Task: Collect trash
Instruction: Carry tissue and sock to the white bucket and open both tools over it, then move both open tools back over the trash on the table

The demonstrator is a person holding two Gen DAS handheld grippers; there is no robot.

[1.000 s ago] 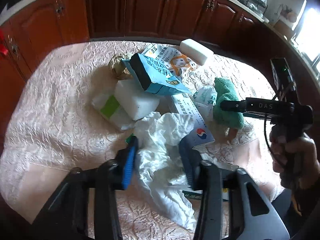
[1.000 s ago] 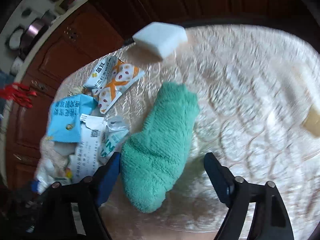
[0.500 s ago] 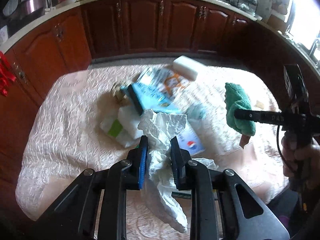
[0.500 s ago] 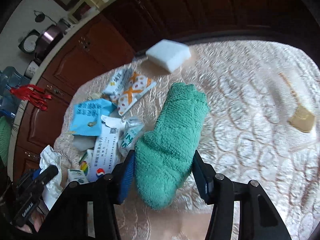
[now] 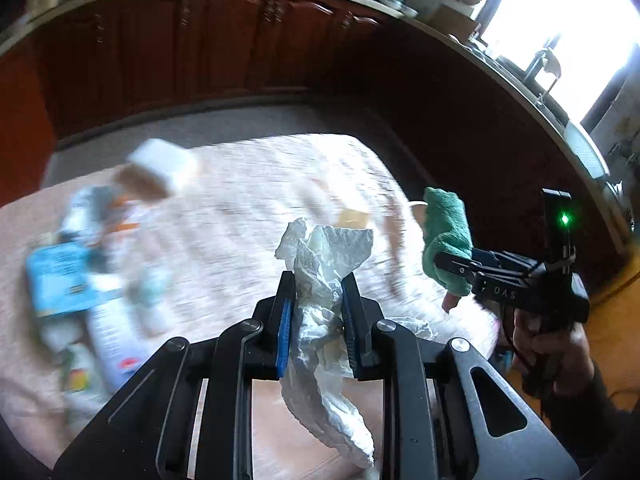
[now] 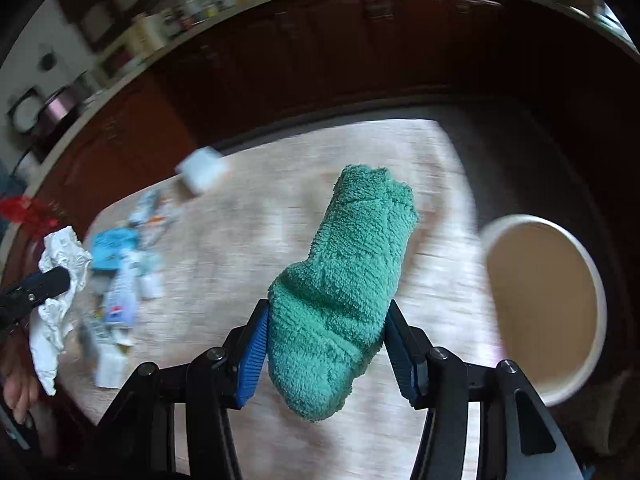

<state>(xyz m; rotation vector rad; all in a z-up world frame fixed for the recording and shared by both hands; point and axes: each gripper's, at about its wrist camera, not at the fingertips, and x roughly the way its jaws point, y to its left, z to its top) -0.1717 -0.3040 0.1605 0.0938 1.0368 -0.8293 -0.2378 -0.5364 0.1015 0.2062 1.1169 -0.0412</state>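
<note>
Both loads have come off the quilted cream tablecloth (image 5: 248,200) since a second ago, so the carry toward the round cream bin (image 6: 596,280), at three o'clock in the right view, looks begun. The left gripper (image 5: 316,316) is clamped on the crumpled white tissue (image 5: 328,264), whose tail hangs limp below. The right gripper (image 6: 326,344) squeezes the fluffy green sock (image 6: 348,268), held aloft. Blurred packets (image 5: 60,276) remain at nine o'clock.

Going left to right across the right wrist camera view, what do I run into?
White crumpled paper held by the left gripper → blue packet → white block → green towel in the right gripper → round bin.
</note>
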